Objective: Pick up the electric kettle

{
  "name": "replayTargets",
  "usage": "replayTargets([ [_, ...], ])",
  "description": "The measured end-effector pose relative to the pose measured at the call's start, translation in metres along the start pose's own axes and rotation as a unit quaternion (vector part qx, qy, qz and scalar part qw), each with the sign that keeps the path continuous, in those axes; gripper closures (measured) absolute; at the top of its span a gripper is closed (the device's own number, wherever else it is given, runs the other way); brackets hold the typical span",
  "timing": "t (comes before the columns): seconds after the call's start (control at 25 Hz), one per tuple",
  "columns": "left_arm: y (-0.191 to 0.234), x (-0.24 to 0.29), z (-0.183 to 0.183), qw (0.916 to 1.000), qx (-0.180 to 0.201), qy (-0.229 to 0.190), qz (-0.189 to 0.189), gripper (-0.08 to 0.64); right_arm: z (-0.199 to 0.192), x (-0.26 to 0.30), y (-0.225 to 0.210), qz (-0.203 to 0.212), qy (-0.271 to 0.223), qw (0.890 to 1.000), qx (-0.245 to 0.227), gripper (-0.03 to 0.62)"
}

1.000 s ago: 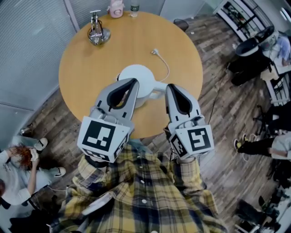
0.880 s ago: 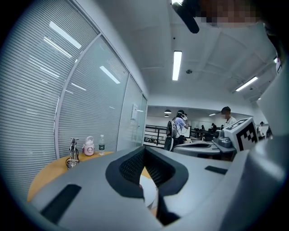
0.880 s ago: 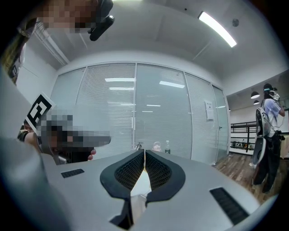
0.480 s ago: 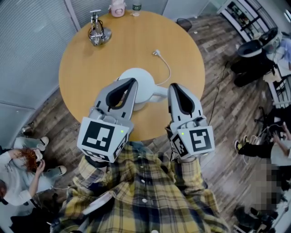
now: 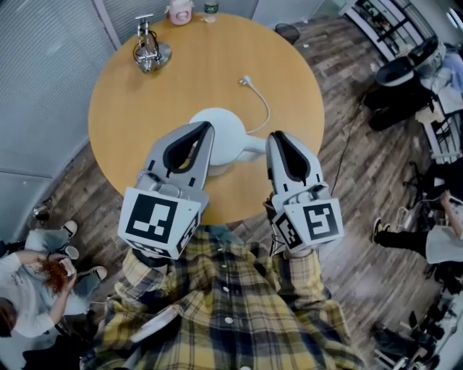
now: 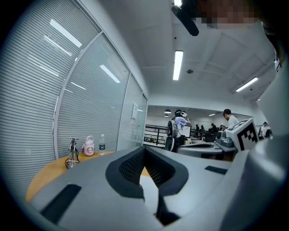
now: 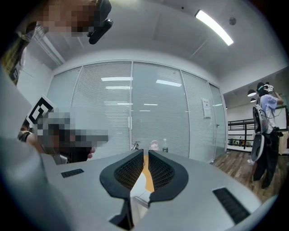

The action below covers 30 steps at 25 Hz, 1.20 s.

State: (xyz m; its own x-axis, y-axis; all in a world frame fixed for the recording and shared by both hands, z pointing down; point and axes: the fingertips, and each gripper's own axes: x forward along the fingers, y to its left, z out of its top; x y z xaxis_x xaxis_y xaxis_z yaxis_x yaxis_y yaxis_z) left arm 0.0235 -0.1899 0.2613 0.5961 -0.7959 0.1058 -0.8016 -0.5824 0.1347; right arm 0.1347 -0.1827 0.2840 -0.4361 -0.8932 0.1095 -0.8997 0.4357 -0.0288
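Nearest, the left gripper (image 5: 204, 131) and the right gripper (image 5: 278, 137) hang side by side over the near edge of the round table (image 5: 137, 108). Both are clenched and grip nothing: the left's pads meet at their tips and the right's stand a sliver apart. One white electric kettle (image 5: 226, 124) sits just in from the near edge, its body partly under the left gripper and its handle beside the right one's tip. Whether either touches it cannot be told. One cord (image 5: 263, 108) curls from it toward the table's middle. At the far edge stand one metal stand (image 5: 148, 52), one pink bottle (image 5: 179, 11) and one water bottle (image 5: 210, 7)
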Motion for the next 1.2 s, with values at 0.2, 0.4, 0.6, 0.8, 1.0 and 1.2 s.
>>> replayTargets([
  [0.2,0.011,-0.002,-0.004,1.0000,-0.003,0.003,0.001,0.557,-0.009,0.002,0.000,-0.009,0.011,1.000,-0.003,0.554],
  [0.4,0.020,0.007,-0.009,0.9999,-0.007,0.006,0.006,0.557,-0.023,0.009,-0.009,-0.008,0.024,1.000,0.009,0.481],
  [0.6,0.025,0.007,-0.017,0.9998,-0.009,0.014,0.013,0.557,-0.037,0.007,-0.011,-0.007,0.032,0.999,0.022,0.423],
  [0.8,0.030,0.010,-0.027,0.9993,-0.018,0.024,0.021,0.557,-0.057,0.005,-0.018,-0.006,0.039,0.998,0.040,0.365],
  [1.0,0.037,0.015,-0.038,0.9991,-0.024,0.027,0.023,0.557,-0.080,0.006,-0.019,-0.008,0.053,0.998,0.043,0.348],
  [1.2,0.044,0.018,-0.048,0.9987,-0.026,0.036,0.025,0.557,-0.099,0.006,-0.016,-0.011,0.063,0.997,0.047,0.347],
])
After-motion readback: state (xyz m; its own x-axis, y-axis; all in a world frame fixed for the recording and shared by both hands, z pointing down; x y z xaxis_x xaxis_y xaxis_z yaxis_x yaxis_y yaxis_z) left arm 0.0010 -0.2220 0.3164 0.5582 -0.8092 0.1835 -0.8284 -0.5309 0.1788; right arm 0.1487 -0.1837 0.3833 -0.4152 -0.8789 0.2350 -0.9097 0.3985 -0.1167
